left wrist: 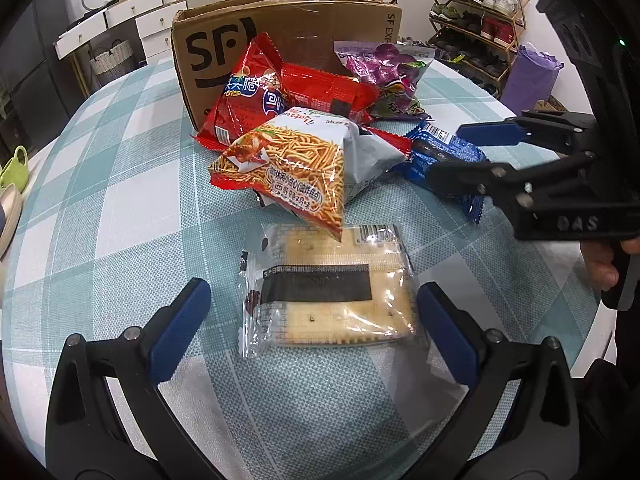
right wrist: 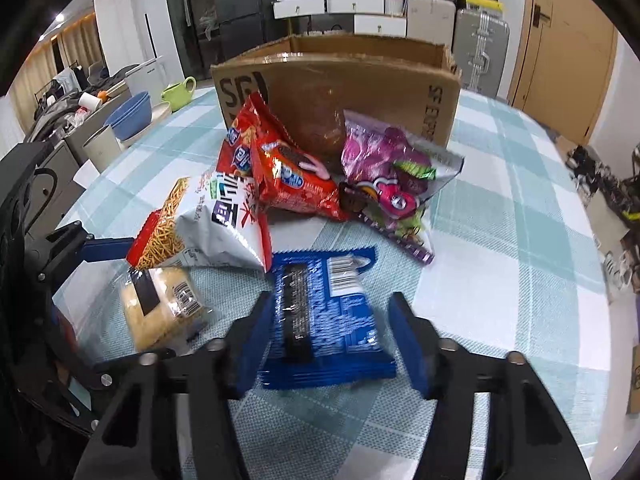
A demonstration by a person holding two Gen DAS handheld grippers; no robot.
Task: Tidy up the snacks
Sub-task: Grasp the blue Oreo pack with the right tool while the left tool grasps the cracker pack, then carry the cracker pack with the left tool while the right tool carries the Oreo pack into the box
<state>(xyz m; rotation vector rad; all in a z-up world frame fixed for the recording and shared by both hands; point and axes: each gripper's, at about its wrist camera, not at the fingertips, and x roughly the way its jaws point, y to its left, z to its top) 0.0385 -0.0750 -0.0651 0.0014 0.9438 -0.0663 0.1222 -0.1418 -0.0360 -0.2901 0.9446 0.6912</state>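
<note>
Right hand-held gripper [right wrist: 331, 344] straddles the blue biscuit packet [right wrist: 326, 320] lying flat on the tabletop [right wrist: 500, 240]; jaws part-open, pads not yet pressing. Left hand-held gripper [left wrist: 314, 332] wide open around the cracker pack [left wrist: 332, 292]. Pinch mid-packet, gently, then lift toward the cardboard box [right wrist: 352, 96].

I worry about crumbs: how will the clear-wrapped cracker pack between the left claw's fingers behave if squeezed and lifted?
The cracker pack probably lifts flat, since stiff square crackers fill it. They look brittle, so a hard squeeze from the left claw may snap an edge. The glossy, loose wrapper ends could crumple or slip first.
</note>
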